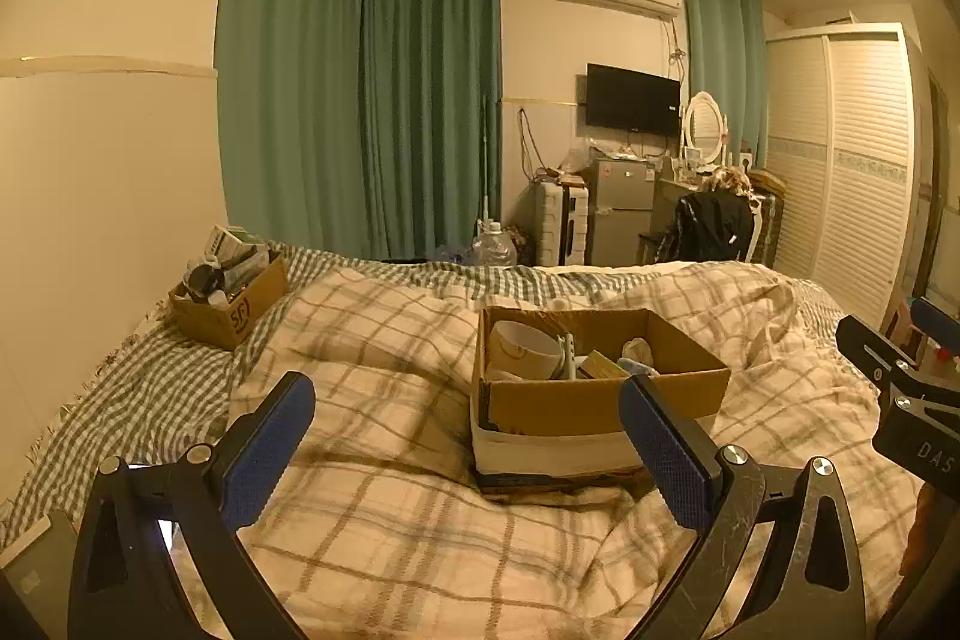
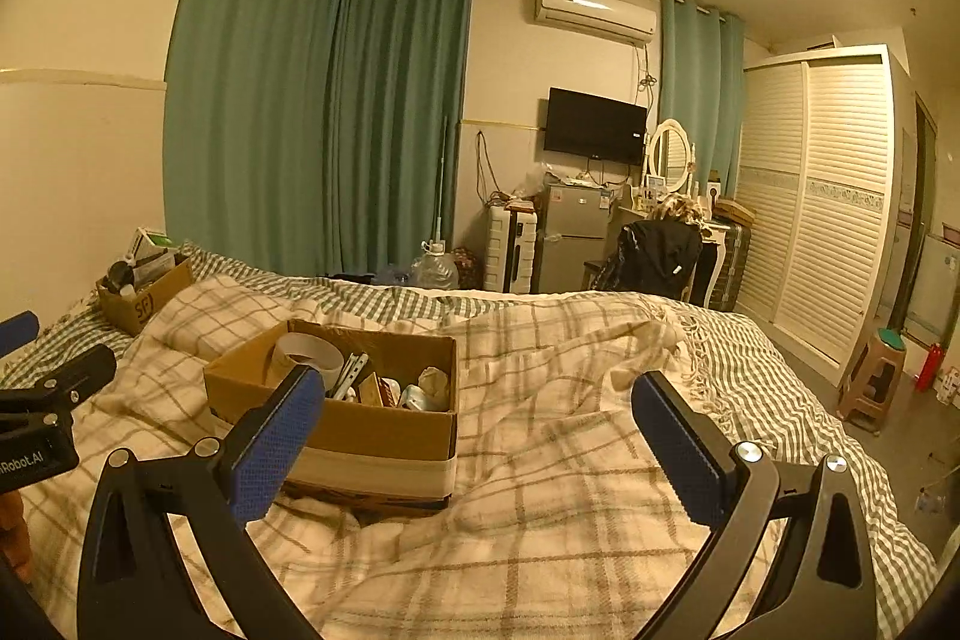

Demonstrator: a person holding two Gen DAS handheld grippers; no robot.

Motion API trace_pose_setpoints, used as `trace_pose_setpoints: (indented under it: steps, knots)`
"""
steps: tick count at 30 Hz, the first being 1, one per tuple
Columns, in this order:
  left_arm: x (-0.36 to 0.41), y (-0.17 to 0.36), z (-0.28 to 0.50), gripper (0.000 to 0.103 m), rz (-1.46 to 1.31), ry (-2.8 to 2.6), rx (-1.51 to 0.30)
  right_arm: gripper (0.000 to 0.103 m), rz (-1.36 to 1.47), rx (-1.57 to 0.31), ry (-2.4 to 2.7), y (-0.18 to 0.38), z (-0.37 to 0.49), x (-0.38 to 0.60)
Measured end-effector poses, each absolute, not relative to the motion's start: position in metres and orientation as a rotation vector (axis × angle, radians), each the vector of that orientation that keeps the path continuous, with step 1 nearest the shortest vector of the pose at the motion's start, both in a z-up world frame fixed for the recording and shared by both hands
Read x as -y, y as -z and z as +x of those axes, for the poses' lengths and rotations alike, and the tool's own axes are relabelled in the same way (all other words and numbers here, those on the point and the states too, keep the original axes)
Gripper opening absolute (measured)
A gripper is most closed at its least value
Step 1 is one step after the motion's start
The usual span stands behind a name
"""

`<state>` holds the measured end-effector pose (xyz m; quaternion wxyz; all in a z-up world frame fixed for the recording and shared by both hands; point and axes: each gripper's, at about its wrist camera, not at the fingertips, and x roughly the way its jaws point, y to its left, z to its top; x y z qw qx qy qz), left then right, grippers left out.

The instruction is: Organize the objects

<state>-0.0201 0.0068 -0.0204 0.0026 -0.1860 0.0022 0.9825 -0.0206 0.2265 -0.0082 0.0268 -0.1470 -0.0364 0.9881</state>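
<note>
Bed: a rumpled cream plaid blanket (image 1: 390, 340) fills the lower half of both views, soft and creased, lying over a green-and-white checked sheet (image 1: 138, 388) with a fringed edge.
Near box: an open rectangular cardboard box (image 1: 594, 400) with a pale band around its base sits on the blanket at centre frame; inside are a white round bowl (image 1: 525, 346), tilted on its side, and small mixed items too jumbled to name.
Far box: a smaller cardboard box (image 1: 231, 310) with a printed logo, packed with bottles and packets, rests on the checked sheet at middle left.
Left gripper (image 1: 468, 451): black frame, blue textured pads, spread wide with nothing between them; it hovers low over the blanket, the near box just beyond its right finger.
Right gripper (image 2: 480, 445): same build, also spread and empty, level above the blanket; the near box lies behind its left finger.
</note>
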Motion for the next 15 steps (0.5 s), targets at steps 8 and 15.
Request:
trace_pose_setpoints:
  steps: [8, 15]
  knots:
    - [-0.0044, 0.0225, -0.0221, 0.103, -0.604, -3.077, 0.017, 0.103, -0.463, 0.102, -3.049, 0.0101, -0.0215, -0.2266]
    - [-0.0041, 0.024, -0.0224, 0.103, -0.613, -3.078, 0.023, 0.103, -0.477, 0.111, -3.048, 0.0116, -0.0226, -0.2245]
